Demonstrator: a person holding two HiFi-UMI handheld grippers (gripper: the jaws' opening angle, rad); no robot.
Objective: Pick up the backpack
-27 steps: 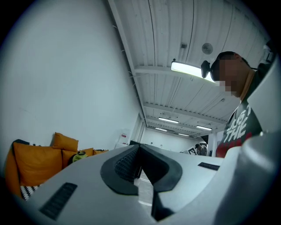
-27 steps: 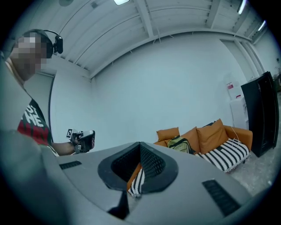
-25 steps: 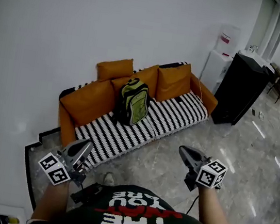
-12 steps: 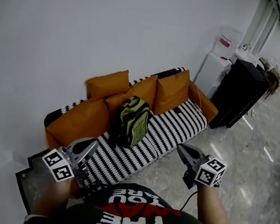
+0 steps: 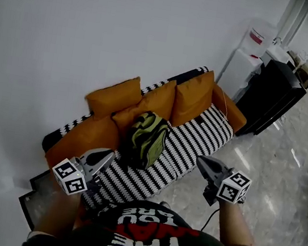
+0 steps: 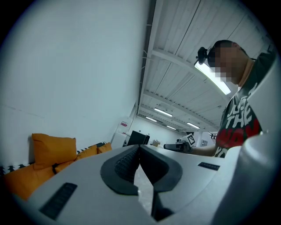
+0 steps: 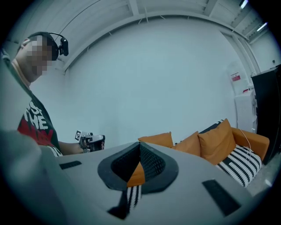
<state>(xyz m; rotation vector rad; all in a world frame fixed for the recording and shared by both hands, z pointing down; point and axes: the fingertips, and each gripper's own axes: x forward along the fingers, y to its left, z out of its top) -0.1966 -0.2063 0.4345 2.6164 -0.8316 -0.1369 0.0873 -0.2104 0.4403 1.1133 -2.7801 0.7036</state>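
Note:
A green and black backpack leans against the orange cushions in the middle of the sofa's striped seat. My left gripper is shut and empty, held level over the sofa's front edge, just left of and short of the backpack. To the right of the backpack my right gripper is also shut and empty, above the seat's front edge. In the left gripper view the jaw tips meet. The right gripper view shows its jaw tips touching too. Neither gripper view shows the backpack.
Orange cushions line the sofa back against a white wall. A black cabinet and a white water dispenser stand right of the sofa. A dark low frame lies on the floor at the left. The floor is polished stone.
The sofa and backpack have come nearer in the head view as both grippers moved toward them. Both stay shut and empty, and the backpack has not moved on the seat.

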